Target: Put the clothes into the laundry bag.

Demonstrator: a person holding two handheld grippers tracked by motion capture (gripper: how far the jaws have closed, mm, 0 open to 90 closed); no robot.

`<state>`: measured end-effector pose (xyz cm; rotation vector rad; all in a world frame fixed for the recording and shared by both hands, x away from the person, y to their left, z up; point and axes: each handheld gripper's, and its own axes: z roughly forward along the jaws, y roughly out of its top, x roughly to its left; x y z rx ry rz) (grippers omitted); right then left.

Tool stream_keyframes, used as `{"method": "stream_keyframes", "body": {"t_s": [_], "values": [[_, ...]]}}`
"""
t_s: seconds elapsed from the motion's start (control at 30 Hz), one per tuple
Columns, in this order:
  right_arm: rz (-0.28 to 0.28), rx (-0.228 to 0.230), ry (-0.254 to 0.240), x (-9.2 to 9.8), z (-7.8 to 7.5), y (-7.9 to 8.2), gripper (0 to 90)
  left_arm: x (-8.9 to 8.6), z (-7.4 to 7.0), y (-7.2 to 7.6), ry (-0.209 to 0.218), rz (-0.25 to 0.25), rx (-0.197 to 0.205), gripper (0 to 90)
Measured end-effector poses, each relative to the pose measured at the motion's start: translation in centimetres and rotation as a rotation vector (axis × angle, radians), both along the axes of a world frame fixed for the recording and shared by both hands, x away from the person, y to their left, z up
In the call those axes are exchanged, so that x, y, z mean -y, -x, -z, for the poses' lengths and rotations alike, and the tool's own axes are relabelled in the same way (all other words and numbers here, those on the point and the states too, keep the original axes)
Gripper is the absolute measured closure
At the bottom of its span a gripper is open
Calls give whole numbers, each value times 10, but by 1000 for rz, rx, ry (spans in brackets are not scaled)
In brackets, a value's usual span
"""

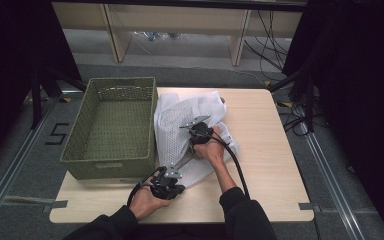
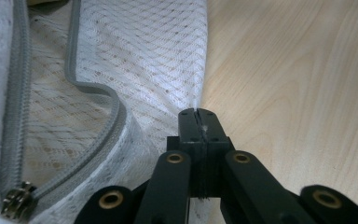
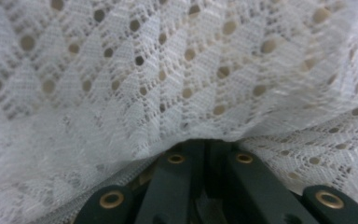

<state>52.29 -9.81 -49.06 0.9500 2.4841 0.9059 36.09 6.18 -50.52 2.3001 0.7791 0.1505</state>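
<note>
A green woven basket (image 1: 111,127) stood empty at the table's (image 1: 270,165) left. Beside it lay the white mesh laundry bag (image 1: 190,125). The left gripper (image 2: 199,122) was clamped on the bag's near edge; the right gripper (image 1: 198,131), buried in mesh, looked closed on it. Both pinches should hold firm, lifting together to clear the basket's rim

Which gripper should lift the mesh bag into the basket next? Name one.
Left. The left gripper is shut on the edge of the white mesh bag, close to the green basket. The right gripper is buried under the mesh, its tips hidden, farther from the basket.
</note>
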Motion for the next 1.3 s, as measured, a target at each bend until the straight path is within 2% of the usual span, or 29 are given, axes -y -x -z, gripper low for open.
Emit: {"method": "stream_keyframes", "body": {"t_s": [0.03,0.07,0.1,0.13,0.2,0.27,0.3,0.47,0.57,0.63,0.67,0.7,0.73,0.77,0.8,0.83,0.87,0.9,0.97,1.03,1.1,1.2,1.27,1.3], "values": [[-3,-1,3,0,-1,0,900,0,0,0,-1,2,0,896],[-1,15,5,0,0,1,900,-3,-2,-2,-39,38,4,895],[-14,2,10,2,-3,2,900,-3,-2,-2,-49,49,5,895],[-33,9,10,3,-3,3,900,0,0,0,6,6,-3,893],[-61,13,20,8,-6,9,900,-2,0,0,-8,9,-4,893],[-101,22,32,17,-11,15,900,-2,0,0,-3,0,-14,892],[-115,23,37,22,-14,19,900,-2,-1,0,-7,2,-5,892],[-195,40,55,54,-29,45,900,-1,0,0,0,-8,-11,890],[-236,45,59,74,-34,67,900,-3,-2,-1,-28,-3,4,888],[-293,50,99,83,-36,79,900,-2,-1,-1,-15,-2,6,887],[-308,52,118,88,-37,86,900,-3,-1,-1,-22,-6,12,886],[-302,35,119,90,-38,93,900,-4,-1,-2,-26,3,3,885],[-315,25,126,92,-38,99,900,-3,-1,-1,-11,-9,-4,884],[-349,10,130,93,-37,104,900,-4,-2,-1,-28,-2,2,883],[-376,5,145,92,-35,108,900,-3,-1,-1,-8,-7,-5,881],[-373,-13,154,91,-33,113,900,-5,-2,-2,-31,-15,9,876],[-401,-15,164,90,-30,115,900,-6,-1,-3,-31,-13,18,871],[-394,-23,167,90,-27,118,900,-6,-1,-3,-40,-21,19,863],[-396,-34,156,90,-24,118,900,-10,-4,-4,-86,-14,66,850],[-366,-60,126,92,-25,119,900,-12,-5,-3,-92,-36,86,850],[-368,-68,112,94,-27,120,900,-14,-4,-4,-112,-48,116,854],[-372,-79,108,94,-28,125,900,-15,-4,-6,-112,-74,122,870],[-394,-78,116,92,-26,126,900,-16,-4,-6,-116,-72,118,872],[-382,-83,117,91,-25,128,900,-16,-4,-5,-110,-69,113,869]]}}
